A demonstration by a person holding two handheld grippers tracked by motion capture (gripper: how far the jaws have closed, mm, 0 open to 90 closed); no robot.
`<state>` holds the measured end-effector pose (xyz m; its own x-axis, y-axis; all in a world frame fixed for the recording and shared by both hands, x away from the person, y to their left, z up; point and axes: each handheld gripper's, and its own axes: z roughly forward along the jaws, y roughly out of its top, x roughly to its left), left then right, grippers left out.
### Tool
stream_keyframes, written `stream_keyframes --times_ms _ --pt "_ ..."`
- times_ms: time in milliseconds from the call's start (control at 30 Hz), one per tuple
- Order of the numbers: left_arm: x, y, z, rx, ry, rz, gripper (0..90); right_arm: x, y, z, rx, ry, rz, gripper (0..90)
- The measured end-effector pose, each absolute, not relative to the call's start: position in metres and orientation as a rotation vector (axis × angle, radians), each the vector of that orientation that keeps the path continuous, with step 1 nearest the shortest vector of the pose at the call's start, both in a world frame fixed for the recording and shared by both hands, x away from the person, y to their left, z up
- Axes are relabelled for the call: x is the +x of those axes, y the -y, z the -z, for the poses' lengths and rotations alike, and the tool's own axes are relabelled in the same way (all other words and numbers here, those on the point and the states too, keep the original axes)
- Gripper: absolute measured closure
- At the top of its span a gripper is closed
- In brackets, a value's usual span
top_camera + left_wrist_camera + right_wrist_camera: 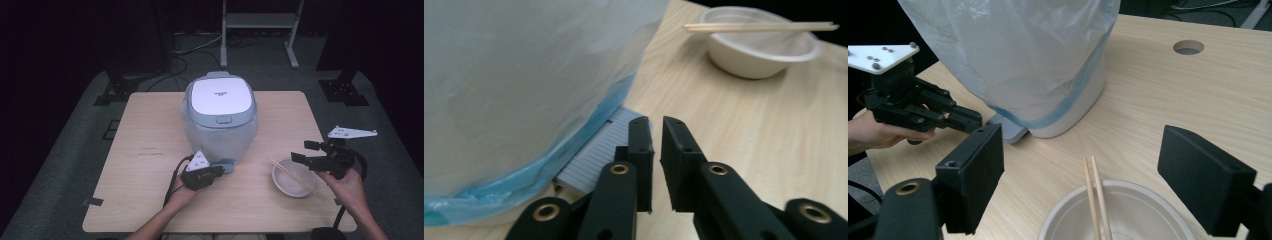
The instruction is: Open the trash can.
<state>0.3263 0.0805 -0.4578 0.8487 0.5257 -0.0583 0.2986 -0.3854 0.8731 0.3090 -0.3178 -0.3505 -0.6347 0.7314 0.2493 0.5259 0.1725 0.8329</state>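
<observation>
Listing from the left: one left claw, jaws narrowed to a slim gap with nothing visibly between them, resting low on the tabletop. Just ahead of its tips, seemingly touching or nearly so, lies one grey ribbed tab that juts from the base of the cooker.

One rice cooker, lid down, stands directly beyond the left claw; its body is wrapped in one translucent plastic bag with a blue band at the lower edge.

One white bowl, right of the left claw and directly below and ahead of the right claw, well apart from the cooker. Two wooden chopsticks, lying side by side across the bowl's rim.

One right claw, jaws spread wide and empty, held above the bowl's near side.

One grey three-cornered plate, loose on the floor beyond the right claw.

Progress, as judged: early. The cooker is shut, the tab not yet gripped, bowl and chopsticks untouched. Remaining: closing on the tab, and whatever follows with the bowl.
</observation>
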Motion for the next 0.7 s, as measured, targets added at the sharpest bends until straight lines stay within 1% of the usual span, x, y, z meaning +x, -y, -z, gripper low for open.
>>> stream_keyframes --times_ms 100,200,233,267,300,467,700 --pt "0.332 -0.078 0.461 2.000 -0.611 -0.309 88.4 0.307 0.320 0.354 1.218 -2.227 -1.446 17.1" --pt "0.336 -0.076 0.463 2.004 -0.622 -0.330 89.8 0.305 0.323 0.358 1.221 -2.228 -1.446 17.2" --pt "0.337 -0.075 0.464 2.001 -0.633 -0.327 89.8 0.305 0.324 0.360 1.221 -2.229 -1.442 17.7" --pt "0.339 -0.074 0.465 1.999 -0.640 -0.332 89.8 0.305 0.325 0.361 1.214 -2.235 -1.436 20.9" --pt "0.340 -0.073 0.466 2.005 -0.644 -0.341 89.8 0.304 0.326 0.363 1.201 -2.240 -1.433 21.6" --pt "0.345 -0.069 0.471 1.986 -0.681 -0.371 89.6 0.302 0.328 0.370 1.187 -2.264 -1.403 22.1" --pt "0.351 -0.066 0.471 1.992 -0.673 -0.411 87.9 0.300 0.331 0.383 1.201 -2.272 -1.416 22.5"
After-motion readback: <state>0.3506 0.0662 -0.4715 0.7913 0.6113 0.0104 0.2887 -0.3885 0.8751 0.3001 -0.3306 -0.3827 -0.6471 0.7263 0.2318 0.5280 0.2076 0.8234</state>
